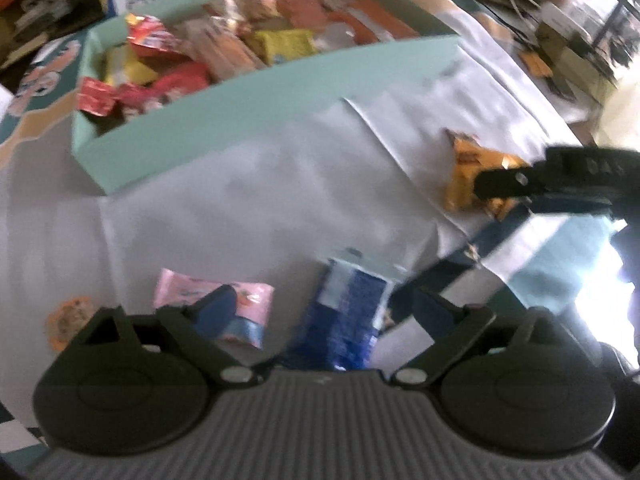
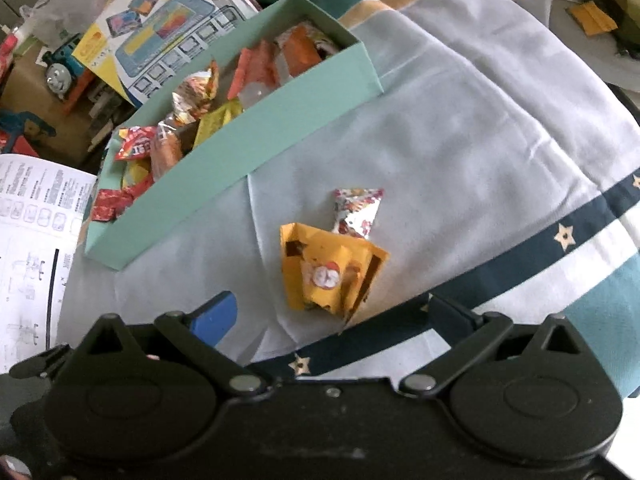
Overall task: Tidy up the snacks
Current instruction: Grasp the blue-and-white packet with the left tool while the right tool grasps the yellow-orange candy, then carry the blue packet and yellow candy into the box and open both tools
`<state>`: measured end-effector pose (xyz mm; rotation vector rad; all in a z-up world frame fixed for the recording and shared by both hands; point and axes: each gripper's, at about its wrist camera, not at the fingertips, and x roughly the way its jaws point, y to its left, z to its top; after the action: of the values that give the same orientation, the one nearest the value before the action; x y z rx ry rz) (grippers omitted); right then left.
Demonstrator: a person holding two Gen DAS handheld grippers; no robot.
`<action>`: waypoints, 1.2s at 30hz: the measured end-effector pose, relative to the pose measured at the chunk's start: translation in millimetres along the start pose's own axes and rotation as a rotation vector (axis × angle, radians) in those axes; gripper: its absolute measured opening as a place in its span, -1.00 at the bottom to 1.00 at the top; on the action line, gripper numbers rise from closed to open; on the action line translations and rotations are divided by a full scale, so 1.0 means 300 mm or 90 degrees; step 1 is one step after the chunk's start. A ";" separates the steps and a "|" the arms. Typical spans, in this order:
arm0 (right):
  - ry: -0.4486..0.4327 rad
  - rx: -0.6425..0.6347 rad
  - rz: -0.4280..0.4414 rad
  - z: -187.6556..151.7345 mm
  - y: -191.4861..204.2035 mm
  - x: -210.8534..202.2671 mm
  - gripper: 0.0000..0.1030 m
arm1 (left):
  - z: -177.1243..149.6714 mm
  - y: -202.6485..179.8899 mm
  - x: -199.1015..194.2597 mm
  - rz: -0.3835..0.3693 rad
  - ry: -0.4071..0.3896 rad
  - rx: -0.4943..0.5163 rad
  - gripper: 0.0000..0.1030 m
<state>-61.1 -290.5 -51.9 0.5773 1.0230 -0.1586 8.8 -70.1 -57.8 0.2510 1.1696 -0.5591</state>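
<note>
A pale grey-white cloth (image 2: 460, 128) is spread over the surface, creased in long folds, with a dark blue band of cream stars (image 2: 568, 236) and a teal stripe along its near edge. Whether a bench or a bed lies beneath cannot be told.

On the cloth a long mint-green box (image 1: 256, 108) is set at a slant, and it is filled with mixed snack packets in red, yellow and orange wrappers.

Outside the box, in the left wrist view, a pink packet (image 1: 188, 286) and a blue packet (image 1: 352, 300) are seen lying just ahead of the left gripper (image 1: 320, 308). Its blue-padded fingers (image 1: 218, 312) are spread wide on either side of the blue packet, and nothing is pressed between them.

Further right, an orange packet (image 2: 332, 268) is seen on the cloth near the starred band, with a small silver patterned packet (image 2: 358, 210) touching its far edge. In the right wrist view, the right gripper (image 2: 332, 312) is held just over the orange packet; its fingers (image 2: 216, 316) are parted widely and nothing is gripped.

Beyond the box the room is cluttered: a printed carton with a blue-and-yellow picture (image 2: 168, 28), a white instruction sheet (image 2: 32, 240), a toy train engine (image 2: 60, 68) and cardboard are piled behind and to the left.
</note>
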 end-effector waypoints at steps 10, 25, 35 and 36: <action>-0.030 -0.031 -0.017 0.010 0.030 0.037 0.78 | -0.034 -0.035 0.032 -0.006 0.014 0.038 -0.11; -0.053 -0.083 -0.033 0.025 0.070 0.058 -0.38 | 0.018 0.074 0.042 0.036 -0.010 -0.048 -0.12; -0.062 -0.088 -0.011 0.035 0.076 0.026 -0.38 | 0.007 0.072 0.034 0.039 -0.022 -0.043 -0.30; -0.062 -0.086 -0.009 0.036 0.075 0.023 -0.38 | 0.007 0.076 0.032 0.039 -0.023 -0.046 -0.30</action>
<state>-40.6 -276.4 -44.8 0.4353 0.9357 -0.1277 25.4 -54.8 -68.1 0.2132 1.1414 -0.4646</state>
